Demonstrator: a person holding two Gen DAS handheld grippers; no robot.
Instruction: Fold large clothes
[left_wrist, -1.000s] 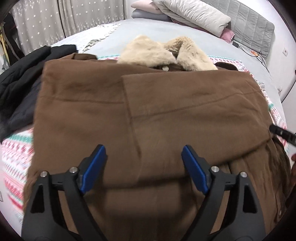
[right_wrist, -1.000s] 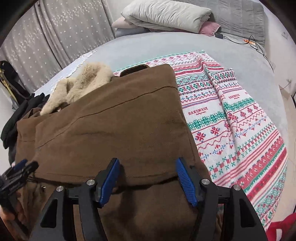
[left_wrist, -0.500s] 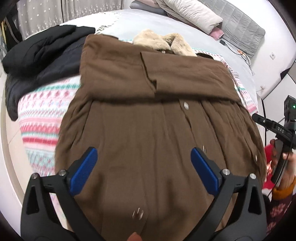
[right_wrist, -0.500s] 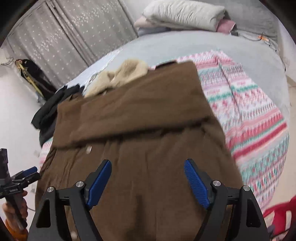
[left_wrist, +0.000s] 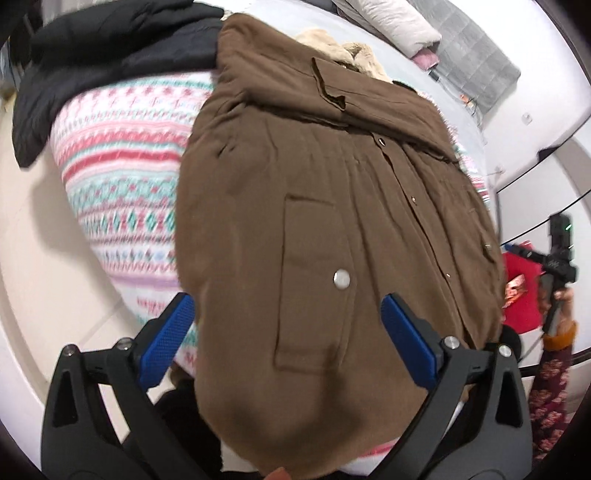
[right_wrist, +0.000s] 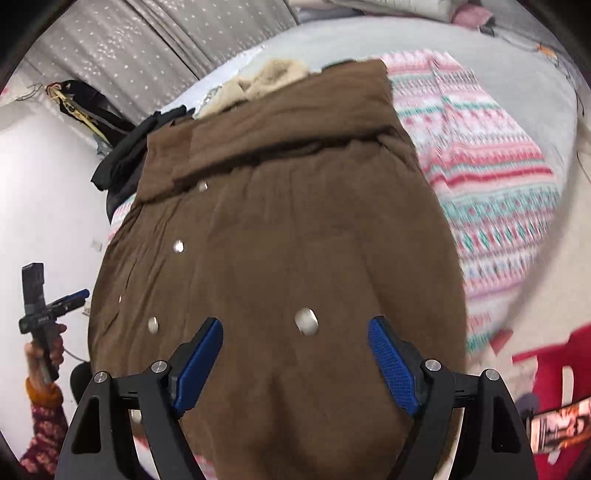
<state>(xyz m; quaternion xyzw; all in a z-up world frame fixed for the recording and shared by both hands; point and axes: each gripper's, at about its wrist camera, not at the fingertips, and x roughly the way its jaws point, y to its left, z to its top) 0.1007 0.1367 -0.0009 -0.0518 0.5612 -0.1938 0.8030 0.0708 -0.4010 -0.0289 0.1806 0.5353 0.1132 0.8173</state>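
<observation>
1. Nearest the cameras, the hem of one brown coat (left_wrist: 325, 206) hangs over the foot of the bed (right_wrist: 480, 55); below it in the left wrist view a dark shape lies blurred on the floor, too unclear to name.
2. The left tongs (left_wrist: 284, 332) stand wide apart above the coat's lower front, on either side of a flapped pocket with one silver snap. Nothing is between the pads, and they press on nothing. Their opening widened over the last second, then stopped widening.
3. The right tongs (right_wrist: 295, 354) are also apart, somewhat less wide, above the hem near one snap. They hold nothing, and they too opened further in the last second.
4. Each tongs shows at the edge of the other's view, gripped by a hand (right_wrist: 51, 350) with a floral sleeve and an orange cuff.
5. A red object (right_wrist: 554, 387) sits low beside the bed on the coat's right.
6. The coat lies on one patterned blanket (left_wrist: 125, 166), striped in red, green and white, with both sleeves folded across the chest.
7. A dark garment (left_wrist: 110, 55) is heaped just beside the coat's left shoulder.
8. Beyond the cream fur collar (right_wrist: 269, 77) lies the bare grey bed, then pillows (left_wrist: 399, 22) and grey starred curtains (right_wrist: 147, 44).
</observation>
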